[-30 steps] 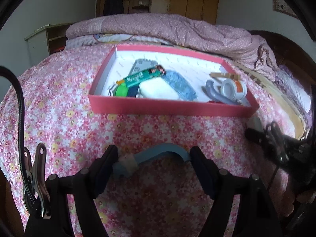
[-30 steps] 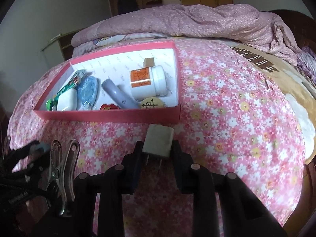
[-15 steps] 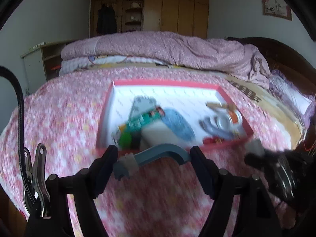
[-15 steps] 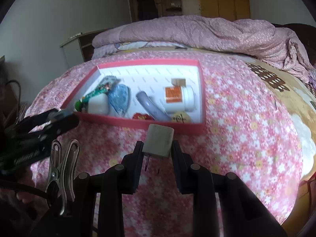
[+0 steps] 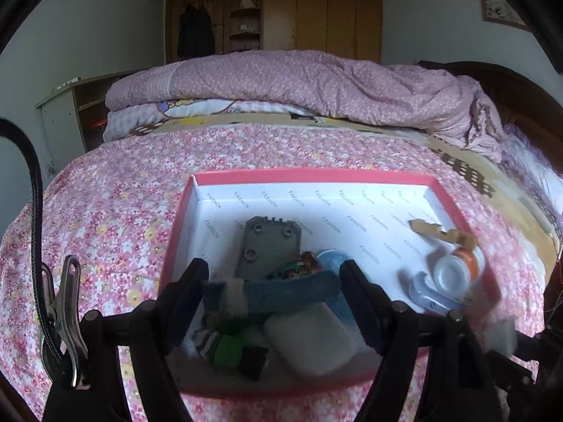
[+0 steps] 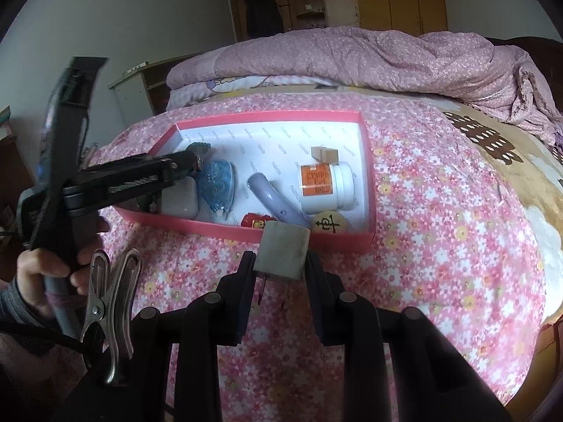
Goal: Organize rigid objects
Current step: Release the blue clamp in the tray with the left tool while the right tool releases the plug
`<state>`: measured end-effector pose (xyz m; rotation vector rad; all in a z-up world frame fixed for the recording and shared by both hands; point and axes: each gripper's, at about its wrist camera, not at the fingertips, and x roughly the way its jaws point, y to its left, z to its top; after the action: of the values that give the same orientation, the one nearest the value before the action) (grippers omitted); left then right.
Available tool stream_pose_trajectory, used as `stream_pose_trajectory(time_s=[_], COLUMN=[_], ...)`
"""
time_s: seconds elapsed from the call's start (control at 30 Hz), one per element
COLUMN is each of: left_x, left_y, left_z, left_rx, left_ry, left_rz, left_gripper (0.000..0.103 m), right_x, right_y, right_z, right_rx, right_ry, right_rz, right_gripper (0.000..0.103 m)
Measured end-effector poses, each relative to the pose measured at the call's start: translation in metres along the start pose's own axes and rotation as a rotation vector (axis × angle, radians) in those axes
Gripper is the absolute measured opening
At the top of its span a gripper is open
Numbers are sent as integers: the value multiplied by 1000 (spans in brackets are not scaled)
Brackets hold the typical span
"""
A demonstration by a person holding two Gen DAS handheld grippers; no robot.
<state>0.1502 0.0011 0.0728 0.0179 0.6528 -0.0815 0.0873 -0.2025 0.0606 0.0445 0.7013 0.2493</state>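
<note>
Pink box (image 6: 366, 161) lying flat on flowered bedspread (image 6: 440, 211), open top, low walls on all four sides. Wide bare bedspread to the box's right and on the near side; rumpled pink quilt (image 5: 316, 84) heaped along the bed's far edge. Far half of the box floor mostly bare; items crowded along the near wall.

Box lining printed repeatedly with "FASHION". White bottle (image 6: 327, 186) on its side near the right wall, orange label, print too small to read. Round wooden disc (image 6: 327, 223) in the near right corner, marked with a dark Chinese character. Small red item (image 6: 257, 221) with yellow marks at the near wall, illegible. Grey curved tube (image 6: 274, 200) between bottle and blue patterned piece (image 6: 218, 183). White rounded case (image 5: 313, 337) and grey plate (image 5: 271, 246) in the left half.

Left claw (image 5: 271, 292) positioned over the box's near left part, opening slightly, blue curved handle (image 5: 288, 290) spanning the gap between both pads; contact at the pads blurred, apparently touching both. Person's hand (image 6: 45, 270) gripping that tool's handle.

Right claw (image 6: 279, 263) narrowly spread, pinching white plug adapter (image 6: 283, 251) by its two sides, prongs pointing toward the camera, held over bedspread just outside the box's near wall.
</note>
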Motion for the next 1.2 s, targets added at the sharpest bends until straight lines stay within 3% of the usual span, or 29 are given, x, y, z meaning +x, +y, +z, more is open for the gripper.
stream_pose_trajectory(time_s=[0.23, 0.53, 0.9, 1.07, 1.2], left_x=[14, 13, 12, 12, 12], left_y=[4, 7, 6, 6, 6], left_z=[-12, -17, -17, -17, -16], left_rx=[-57, -74, -75, -79, -76], left_ry=[60, 49, 47, 48, 51], left_rz=[29, 19, 21, 23, 26], left_gripper=[86, 87, 88, 88, 88], right_x=[9, 28, 70, 74, 72], right_y=[9, 13, 18, 21, 15], right_z=[9, 46, 74, 75, 74], right_rx=[-25, -30, -53, -71, -53], right_ry=[-2, -29, 3, -12, -9], right_rz=[3, 18, 4, -30, -14], right_gripper=[29, 29, 29, 35, 49])
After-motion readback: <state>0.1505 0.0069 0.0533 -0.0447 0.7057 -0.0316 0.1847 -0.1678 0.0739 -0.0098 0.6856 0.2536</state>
